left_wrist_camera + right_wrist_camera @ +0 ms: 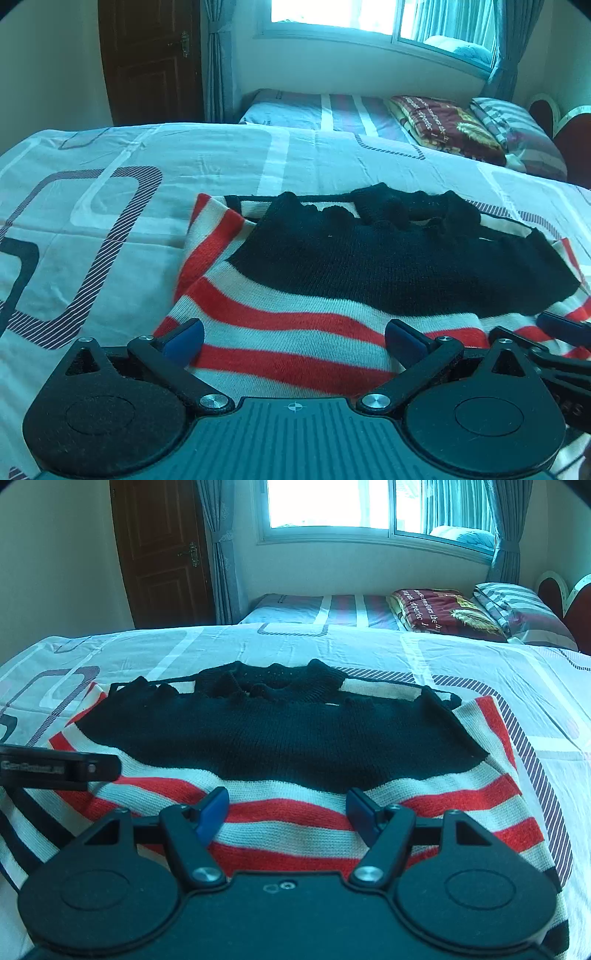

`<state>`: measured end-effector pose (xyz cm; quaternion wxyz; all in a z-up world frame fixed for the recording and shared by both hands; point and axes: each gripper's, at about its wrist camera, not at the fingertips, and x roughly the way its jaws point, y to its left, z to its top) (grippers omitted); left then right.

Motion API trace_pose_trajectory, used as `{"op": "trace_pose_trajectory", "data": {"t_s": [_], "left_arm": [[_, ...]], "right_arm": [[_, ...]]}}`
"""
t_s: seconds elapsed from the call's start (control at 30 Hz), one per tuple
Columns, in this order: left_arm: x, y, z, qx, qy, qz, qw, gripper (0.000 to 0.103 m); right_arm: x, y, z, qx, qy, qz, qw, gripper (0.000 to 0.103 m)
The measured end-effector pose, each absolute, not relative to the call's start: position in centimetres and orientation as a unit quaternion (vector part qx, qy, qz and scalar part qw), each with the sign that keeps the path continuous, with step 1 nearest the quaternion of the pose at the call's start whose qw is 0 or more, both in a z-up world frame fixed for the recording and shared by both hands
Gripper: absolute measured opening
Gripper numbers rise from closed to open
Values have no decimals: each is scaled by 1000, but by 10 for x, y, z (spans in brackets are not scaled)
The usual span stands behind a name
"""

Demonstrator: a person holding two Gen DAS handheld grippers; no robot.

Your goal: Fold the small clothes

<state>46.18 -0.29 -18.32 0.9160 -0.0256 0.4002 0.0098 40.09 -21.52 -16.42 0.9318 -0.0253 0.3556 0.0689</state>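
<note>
Knit striped sweater [295,812] lies flat on bed [461,657]; both grippers [294,341] [287,814] released at near hem; next: pinch hem, fold away.

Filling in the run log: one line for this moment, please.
black, red and white striped knit sweater flat on patterned bedsheet | left gripper open | right gripper open, over hem

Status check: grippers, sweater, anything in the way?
Left gripper open, right gripper open, both over the near hem, nothing held. Sweater flat on bed, top folded down. Nothing in the way.
</note>
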Motion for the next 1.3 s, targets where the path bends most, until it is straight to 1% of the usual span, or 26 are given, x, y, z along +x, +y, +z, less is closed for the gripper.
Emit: {"op": "trace_pose_trajectory", "data": {"t_s": [0.23,0.4,0.73,0.87,0.9,0.93,1.17,1.3], "left_arm": [[427,18,-174,-46,410,14,911,103],[394,38,-177,-127,416,-3,901,103],[351,64,-205,-259,430,-7,865,103],[352,66,-216,-277,425,-16,861,101],[355,69,-219,-289,421,-14,860,97],[360,71,-221,-298,418,-11,858,91],[386,83,-235,-369,358,-12,858,91],[405,80,-242,-386,328,-7,862,91]], "right_arm": [[388,-219,-149,4,352,69,934,71],[375,-219,-144,20,353,75,933,73],[354,-215,-144,29,357,76,930,73],[347,-211,-147,23,360,80,929,73],[346,-210,-148,24,361,80,929,73],[345,-210,-149,24,361,79,929,73],[348,-210,-149,25,357,77,931,73],[351,-212,-144,18,346,79,935,73]]}}
